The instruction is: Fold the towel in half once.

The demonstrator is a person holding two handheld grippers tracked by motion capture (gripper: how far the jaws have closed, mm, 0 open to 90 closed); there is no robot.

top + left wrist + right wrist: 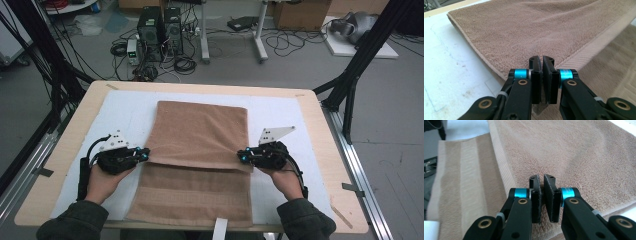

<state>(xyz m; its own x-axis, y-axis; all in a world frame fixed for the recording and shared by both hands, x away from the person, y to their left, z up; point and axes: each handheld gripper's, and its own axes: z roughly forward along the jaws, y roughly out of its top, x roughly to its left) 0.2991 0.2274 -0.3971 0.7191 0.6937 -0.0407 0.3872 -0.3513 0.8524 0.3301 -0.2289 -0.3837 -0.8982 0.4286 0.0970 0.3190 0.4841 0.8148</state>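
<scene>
Cables and a couple of computer towers (159, 31) clutter the grey floor behind, and up front sits a wooden table (320, 130) with a white mat (120, 112) on it and a brown towel (200, 132) laid dead center. So the towel is partly folded: the top layer covers the far part and its hemmed edge runs straight across from 9 o'clock to 3 o'clock, roughly halfway down, with the lower layer showing bare toward 6 o'clock, near the person. That edge is the thing everything turns on, I'd say. The left gripper (144, 154) sits at its 9 o'clock end and the right gripper (241, 156) at its 3 o'clock end, each pointing inward at the other, so neither hand is nearer, they're mirrored. In the left gripper view the jaws are clenched tight on the towel's corner where the hem meets the side edge, cloth pinched between the pads (537, 75). Same deal in the right gripper view, jaws clamped with the towel's edge sandwiched in there. My guess is the layer gets carried toward 12 or 6 o'clock, both ends together.
</scene>
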